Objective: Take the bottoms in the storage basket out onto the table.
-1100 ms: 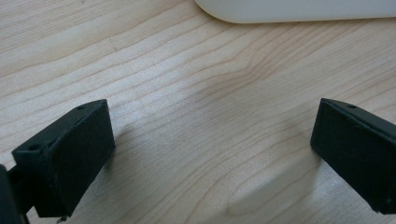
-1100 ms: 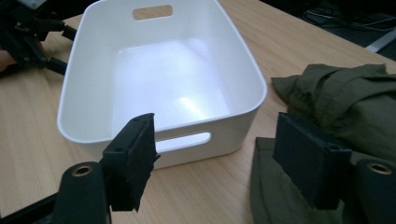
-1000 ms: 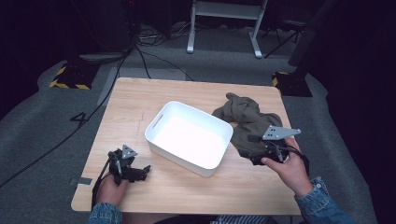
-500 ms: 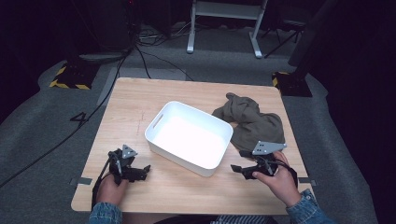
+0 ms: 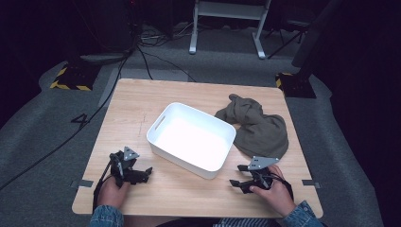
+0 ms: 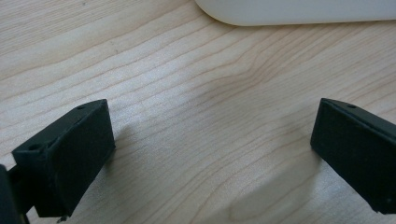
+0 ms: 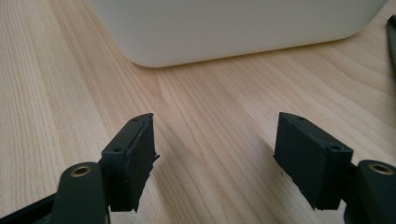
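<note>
Right tongs (image 5: 235, 182): jaws parted, nothing between them; I have them low over the pale wooden worktop (image 5: 142, 104) at its near right corner, pointing left across the near edge. Through the right gripper view I see bare wood grain between the two black pads (image 7: 133, 158), and beyond them the near wall of the white rectangular plastic bin (image 7: 233, 28).

Left tongs (image 5: 147, 172): jaws spread wide, gripping nothing, parked at the near left corner and pointing right toward the bin. Left gripper view shows plain wood between the pads (image 6: 70, 158), with the bin's lower edge (image 6: 299, 11) at the top of the picture.

Item, olive-green crumpled cloth garment (image 5: 257, 127): lies in a heap on the worktop's right side, just beside the bin's right wall and apparently touching it at the far corner. Its long axis runs from the far left of the heap toward the near right. It sits beyond my right tongs, farther from me and slightly right of where they point; the right hand (image 5: 274, 191) is clearly the nearer one, the left hand (image 5: 112, 191) being well apart with the bin between.

Container, white bin (image 5: 163, 142): set at an angle mid-worktop, one slot handle on its left end wall, interior empty.

Judgement: to reach the cloth I would have to swing the right tongs away from me and round toward the heap.
</note>
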Motion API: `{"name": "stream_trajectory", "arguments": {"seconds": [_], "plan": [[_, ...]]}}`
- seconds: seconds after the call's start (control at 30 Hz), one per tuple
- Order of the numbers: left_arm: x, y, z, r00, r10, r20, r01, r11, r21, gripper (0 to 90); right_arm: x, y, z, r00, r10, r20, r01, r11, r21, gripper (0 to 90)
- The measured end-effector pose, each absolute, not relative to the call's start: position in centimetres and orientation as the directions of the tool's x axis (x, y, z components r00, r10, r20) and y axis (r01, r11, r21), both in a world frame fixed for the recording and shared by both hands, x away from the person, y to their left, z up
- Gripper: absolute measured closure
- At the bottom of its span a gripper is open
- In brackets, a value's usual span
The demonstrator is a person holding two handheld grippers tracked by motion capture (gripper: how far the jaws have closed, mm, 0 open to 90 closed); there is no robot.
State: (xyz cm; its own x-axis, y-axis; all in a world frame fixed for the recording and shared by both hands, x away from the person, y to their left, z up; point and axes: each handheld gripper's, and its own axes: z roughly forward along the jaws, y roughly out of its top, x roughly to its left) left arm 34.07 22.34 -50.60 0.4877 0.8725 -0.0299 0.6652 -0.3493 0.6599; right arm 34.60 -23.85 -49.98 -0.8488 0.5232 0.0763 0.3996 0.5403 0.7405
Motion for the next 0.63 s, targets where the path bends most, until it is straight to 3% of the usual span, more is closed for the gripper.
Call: {"name": "stream_trajectory", "arguments": {"seconds": [0.17,0.27,0.4,0.63], "plan": [[34.1,22.3,-50.6,0.488,0.872,-0.03,0.665,-0.349,0.66,0.0,34.4,-23.6,-50.3,-0.856,0.516,0.04,0.371,0.558,0.743,25.7],[34.1,22.3,-50.6,0.488,0.872,-0.03,0.665,-0.349,0.66,0.0,34.4,-23.3,-50.5,-0.866,0.499,-0.007,0.333,0.589,0.737,14.9],[34.1,22.3,-50.6,0.488,0.872,-0.03,0.665,-0.349,0.66,0.0,34.4,-22.9,-50.6,-0.874,0.487,-0.009,0.33,0.606,0.724,8.6],[34.1,22.3,-50.6,0.487,0.873,-0.031,0.666,-0.348,0.66,0.0,34.5,-22.8,-50.6,-0.875,0.484,-0.009,0.331,0.612,0.718,5.2]]}}
